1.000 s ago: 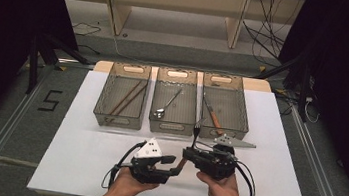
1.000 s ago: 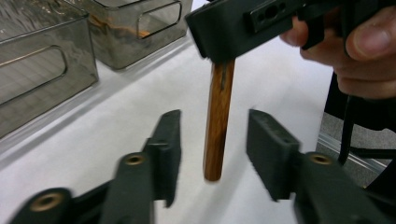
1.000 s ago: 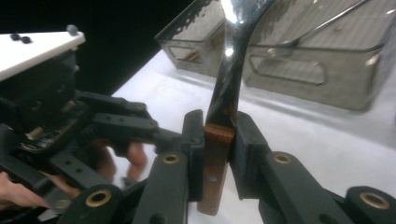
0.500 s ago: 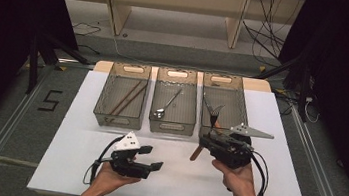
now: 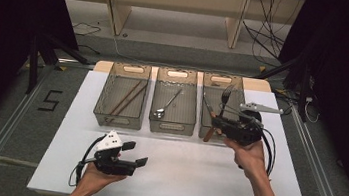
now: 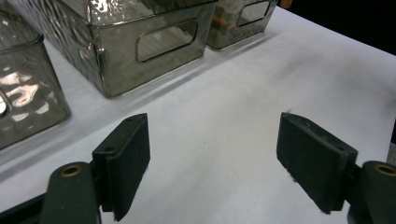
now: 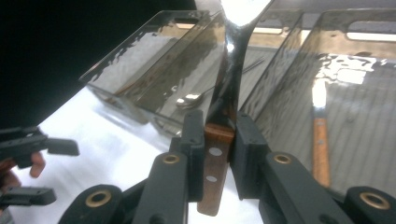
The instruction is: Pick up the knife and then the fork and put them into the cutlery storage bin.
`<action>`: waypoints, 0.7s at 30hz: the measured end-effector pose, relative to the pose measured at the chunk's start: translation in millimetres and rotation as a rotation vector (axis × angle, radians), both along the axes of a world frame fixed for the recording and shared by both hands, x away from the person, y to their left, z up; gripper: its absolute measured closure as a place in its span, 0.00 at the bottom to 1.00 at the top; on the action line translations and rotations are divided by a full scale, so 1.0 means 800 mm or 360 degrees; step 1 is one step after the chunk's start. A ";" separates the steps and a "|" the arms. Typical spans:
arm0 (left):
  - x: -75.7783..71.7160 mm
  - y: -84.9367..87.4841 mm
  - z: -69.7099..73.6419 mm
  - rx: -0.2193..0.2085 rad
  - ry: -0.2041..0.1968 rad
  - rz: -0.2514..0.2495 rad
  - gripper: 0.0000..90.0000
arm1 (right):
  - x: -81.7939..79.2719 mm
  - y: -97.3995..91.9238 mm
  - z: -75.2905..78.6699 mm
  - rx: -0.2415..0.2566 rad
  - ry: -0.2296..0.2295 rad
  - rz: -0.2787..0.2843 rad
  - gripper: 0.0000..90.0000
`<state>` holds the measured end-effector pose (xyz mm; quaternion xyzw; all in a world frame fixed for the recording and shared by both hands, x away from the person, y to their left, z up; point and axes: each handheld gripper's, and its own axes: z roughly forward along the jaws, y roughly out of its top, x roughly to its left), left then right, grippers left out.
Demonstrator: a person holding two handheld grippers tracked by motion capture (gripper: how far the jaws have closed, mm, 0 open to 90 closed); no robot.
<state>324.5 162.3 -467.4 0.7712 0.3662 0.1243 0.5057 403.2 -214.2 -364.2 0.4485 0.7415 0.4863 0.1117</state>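
Right now the fork is clamped in the right gripper: pads pinch its wooden handle, tines up, metal neck rising above the jaws. In the right gripper view the fork stands nearly upright between the two pads, riveted handle end hanging below them. It's held in the air over the near end of the right bin, not resting on anything.

Right bin holds a wooden-handled utensil lying lengthwise on its floor. Middle bin, just left of the right bin, has a spoon lying diagonally. Left bin, furthest from the right bin, has two chopsticks lying diagonally. All three bins sit side by side at the far part of the white table.

Left gripper is well apart from the right bin, low over the near-left part of the table, pointing right. Its jaws have just been opening and now stand wide with nothing between them; the left gripper view shows bare tabletop between the pads.
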 end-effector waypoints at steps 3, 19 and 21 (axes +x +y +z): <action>-0.001 0.004 -0.001 -0.0011 0.0000 0.0013 0.27 | 0.011 -0.005 0.006 -0.0009 0.0005 -0.0028 0.86; -0.004 0.022 -0.005 -0.0022 -0.0017 0.0090 0.25 | 0.081 -0.021 0.022 -0.0108 0.0078 -0.0196 0.86; -0.005 0.023 -0.005 -0.0028 -0.0019 0.0094 0.25 | 0.088 -0.022 0.021 -0.0140 0.0090 -0.0213 0.86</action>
